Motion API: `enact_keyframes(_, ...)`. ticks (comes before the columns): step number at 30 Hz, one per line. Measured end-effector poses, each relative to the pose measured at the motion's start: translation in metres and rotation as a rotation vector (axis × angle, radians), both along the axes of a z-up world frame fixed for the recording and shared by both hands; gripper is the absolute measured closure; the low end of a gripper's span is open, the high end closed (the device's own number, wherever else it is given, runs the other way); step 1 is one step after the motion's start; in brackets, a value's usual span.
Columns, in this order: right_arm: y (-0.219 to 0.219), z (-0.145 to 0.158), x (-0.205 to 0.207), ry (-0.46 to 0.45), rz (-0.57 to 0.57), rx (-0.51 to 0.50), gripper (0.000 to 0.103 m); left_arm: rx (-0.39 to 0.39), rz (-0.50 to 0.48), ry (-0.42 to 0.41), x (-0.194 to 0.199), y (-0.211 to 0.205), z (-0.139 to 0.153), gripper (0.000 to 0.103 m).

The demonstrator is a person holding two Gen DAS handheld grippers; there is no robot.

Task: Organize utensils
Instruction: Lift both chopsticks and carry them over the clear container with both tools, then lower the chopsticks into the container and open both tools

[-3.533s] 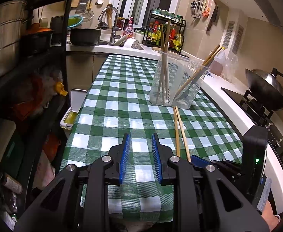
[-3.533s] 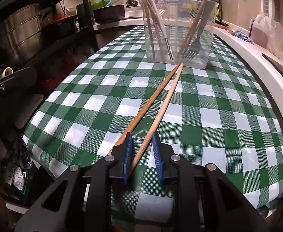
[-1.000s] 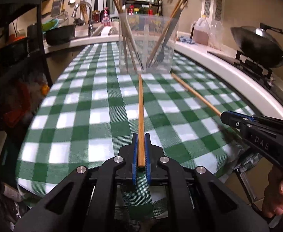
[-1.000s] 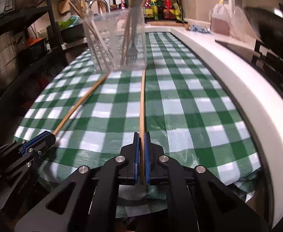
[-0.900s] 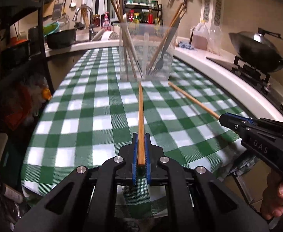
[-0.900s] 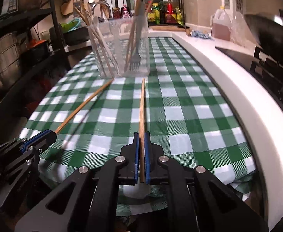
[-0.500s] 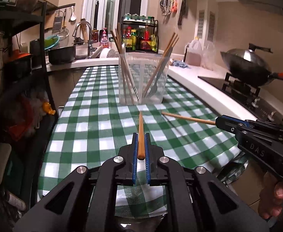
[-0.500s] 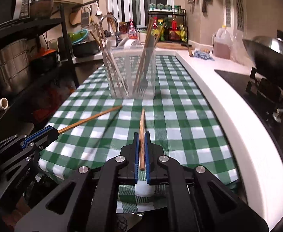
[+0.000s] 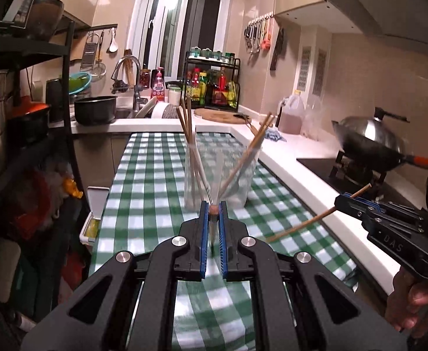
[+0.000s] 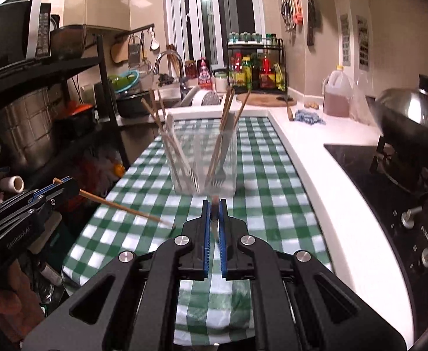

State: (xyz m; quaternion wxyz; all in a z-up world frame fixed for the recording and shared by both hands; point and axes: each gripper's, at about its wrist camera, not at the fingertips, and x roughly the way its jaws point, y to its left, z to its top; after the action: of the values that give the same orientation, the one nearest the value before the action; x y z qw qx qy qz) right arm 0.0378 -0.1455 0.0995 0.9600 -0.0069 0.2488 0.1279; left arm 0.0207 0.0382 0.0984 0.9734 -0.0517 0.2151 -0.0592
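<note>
Chopsticks, one clamped in the left gripper (image 9: pixel 213 209) and one in the right gripper (image 10: pixel 213 207), may cross or miss the clear holder (image 10: pixel 203 162) if tilted carelessly.

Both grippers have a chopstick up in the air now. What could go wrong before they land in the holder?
1. Each chopstick is pinched near one end, so it may pivot or slip.
2. The clear holder is light-looking and already crowded; a tip hitting its rim or the leaning sticks could tip it.
3. Left gripper and right gripper converge on one opening and may clash.
</note>
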Motion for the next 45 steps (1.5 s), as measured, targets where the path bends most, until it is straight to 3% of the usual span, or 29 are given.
enact_keyframes(6, 0.001, 0.022, 0.012, -0.019, 0.009, 0.009, 0.098, 0.001, -0.003, 0.008, 0.017, 0.0, 0.025, 0.096)
enact_keyframes(21, 0.014, 0.051, 0.027, -0.029, 0.047, 0.003, 0.098, 0.025, -0.022, 0.075, 0.034, -0.003, 0.048, 0.096)
enact_keyframes(27, 0.01, 0.09, 0.042, -0.073, 0.081, 0.029, 0.098, -0.013, -0.045, 0.078, 0.057, 0.012, 0.076, 0.096)
enact_keyframes(38, 0.021, 0.169, 0.104, -0.176, 0.134, 0.077, 0.098, -0.01, -0.05, -0.07, 0.113, 0.016, 0.174, 0.096)
enact_keyframes(41, 0.023, 0.172, 0.126, -0.18, 0.131, 0.076, 0.098, -0.003, -0.041, -0.122, 0.129, 0.015, 0.187, 0.096)
enact_keyframes(45, 0.026, 0.158, 0.157, -0.136, 0.118, 0.077, 0.098, -0.01, -0.037, -0.106, 0.156, 0.012, 0.178, 0.096)
